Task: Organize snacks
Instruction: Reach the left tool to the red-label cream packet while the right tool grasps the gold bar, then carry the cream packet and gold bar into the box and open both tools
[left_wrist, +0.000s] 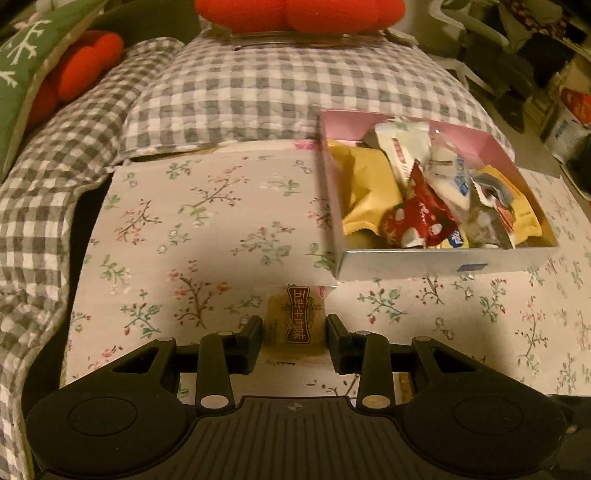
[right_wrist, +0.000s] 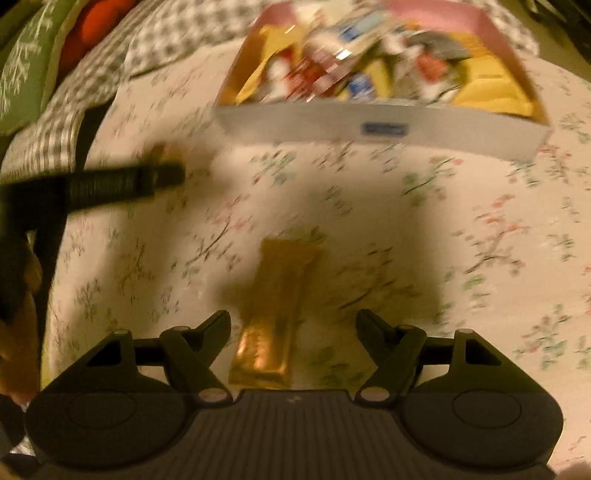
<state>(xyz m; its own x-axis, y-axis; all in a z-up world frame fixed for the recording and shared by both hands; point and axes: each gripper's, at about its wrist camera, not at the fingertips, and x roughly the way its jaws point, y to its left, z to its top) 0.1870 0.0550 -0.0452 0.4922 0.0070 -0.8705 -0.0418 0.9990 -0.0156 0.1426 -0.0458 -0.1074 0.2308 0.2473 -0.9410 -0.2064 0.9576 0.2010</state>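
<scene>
Left gripper (left_wrist: 293, 334) narrow, jaws flanking a beef snack (left_wrist: 294, 325) on the tabletop (left_wrist: 207, 236), just short of the box's (left_wrist: 436, 264) near-left corner; pad contact with the wrapper not certain. Right gripper (right_wrist: 293, 325) wide, jaws well apart either side of a gold bar (right_wrist: 271, 314) lying lengthwise on the tabletop, nearer than the box (right_wrist: 376, 125). Box already crowded with mixed packets (left_wrist: 424, 192). Judged step: pick-up of both loose snacks for transfer into the box. For a clean grasp: jaws centred across each wrapper's short side, closure gentle enough to avoid crushing, lift clear of the box wall before release over a free patch. Right view blurred; bar label unreadable.
</scene>
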